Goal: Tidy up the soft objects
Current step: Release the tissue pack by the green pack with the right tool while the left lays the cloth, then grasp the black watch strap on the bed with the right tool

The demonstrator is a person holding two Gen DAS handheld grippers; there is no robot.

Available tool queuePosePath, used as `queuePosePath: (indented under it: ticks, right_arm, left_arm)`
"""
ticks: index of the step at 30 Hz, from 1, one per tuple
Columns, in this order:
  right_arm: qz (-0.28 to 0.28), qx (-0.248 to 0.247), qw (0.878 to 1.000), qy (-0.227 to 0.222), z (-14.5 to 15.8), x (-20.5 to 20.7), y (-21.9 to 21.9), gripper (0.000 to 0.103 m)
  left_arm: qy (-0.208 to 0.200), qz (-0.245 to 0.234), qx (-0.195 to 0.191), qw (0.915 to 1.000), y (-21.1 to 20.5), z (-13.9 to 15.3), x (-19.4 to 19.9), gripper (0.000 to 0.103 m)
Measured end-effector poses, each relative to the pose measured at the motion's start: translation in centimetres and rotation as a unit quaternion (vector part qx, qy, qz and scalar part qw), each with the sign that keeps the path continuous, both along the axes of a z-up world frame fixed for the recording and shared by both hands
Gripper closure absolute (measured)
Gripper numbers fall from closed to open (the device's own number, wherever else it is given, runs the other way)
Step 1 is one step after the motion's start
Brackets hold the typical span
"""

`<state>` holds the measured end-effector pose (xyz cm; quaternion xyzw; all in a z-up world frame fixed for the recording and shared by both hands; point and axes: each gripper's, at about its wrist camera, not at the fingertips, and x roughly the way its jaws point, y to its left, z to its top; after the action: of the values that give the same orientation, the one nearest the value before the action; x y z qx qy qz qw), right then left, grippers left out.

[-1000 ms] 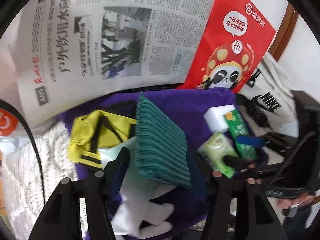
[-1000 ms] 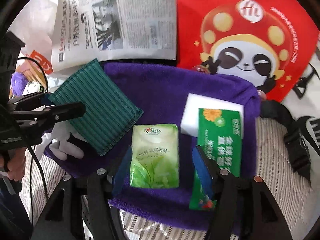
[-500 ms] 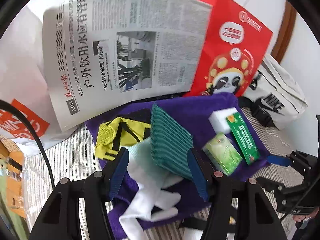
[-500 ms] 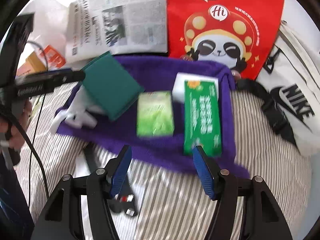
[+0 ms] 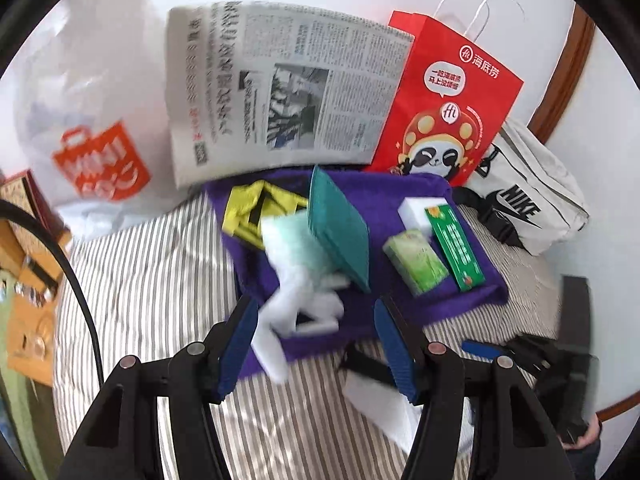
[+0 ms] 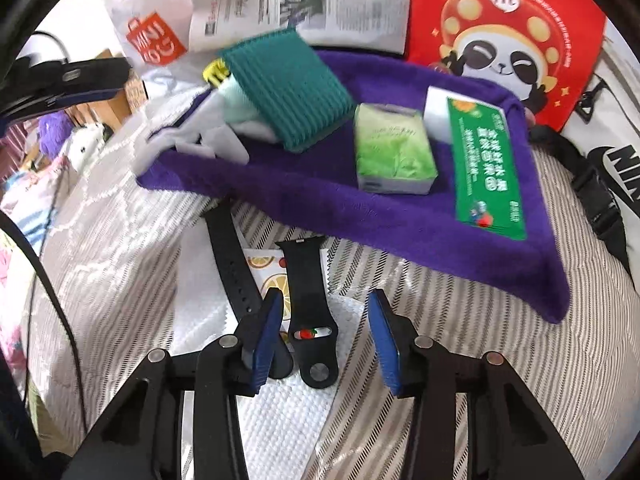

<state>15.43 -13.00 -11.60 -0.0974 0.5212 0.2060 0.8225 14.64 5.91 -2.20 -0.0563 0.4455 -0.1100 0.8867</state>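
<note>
**Both tongs empty over the striped bed**

A striped bedcover (image 6: 460,320) runs under everything, with a newspaper (image 5: 280,92) and a red paper bag (image 5: 448,100) propped against the white wall at the back. Ahead of your left tongs (image 5: 312,344) lies a purple towel (image 5: 400,196), and on it sit the soft things: a teal striped cloth (image 5: 340,228) resting on a white glove (image 5: 296,280), a yellow mesh pouch (image 5: 244,212) beyond them, and to the right a green tissue pack (image 5: 416,260), a green box (image 5: 454,248) and a white sponge (image 5: 412,210). Your left tongs stand about half open with nothing between the blue pads; the glove's fingers hang just ahead of them.

Your right tongs (image 6: 324,340) hover nearer you than the towel, over a white paper napkin (image 6: 280,420). Their jaws have just been closing and now stand fairly narrow, gripping nothing. The shorter black watch strap (image 6: 308,300) lies between the pads without touching them, and the longer strap (image 6: 232,264) lies just to its left.
</note>
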Motion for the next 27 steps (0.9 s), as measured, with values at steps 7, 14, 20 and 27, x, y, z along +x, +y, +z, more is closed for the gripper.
queuePosePath:
  ticks: [7,14,20,27]
  right_arm:
    - [0.006,-0.001,1.0,-0.001,-1.1,0.7,0.8,0.066]
    - [0.007,0.023,1.0,0.007,-0.9,0.9,0.2,0.082]
    - [-0.031,0.006,0.999,0.004,0.1,-0.1,-2.5,0.082]
    - [-0.086,-0.008,0.996,0.006,-0.4,-0.5,-6.4,0.082]
  left_arm:
    - [0.032,0.015,-0.043,0.9984,1.7,-2.8,-2.5,0.044]
    - [0.045,0.019,-0.043,0.9979,1.4,-3.9,-3.2,0.044]
    - [0.044,0.003,-0.04,0.9983,0.4,-4.3,-4.0,0.044]
    - [0.05,-0.012,-0.046,0.9976,-0.7,-5.0,-3.9,0.044]
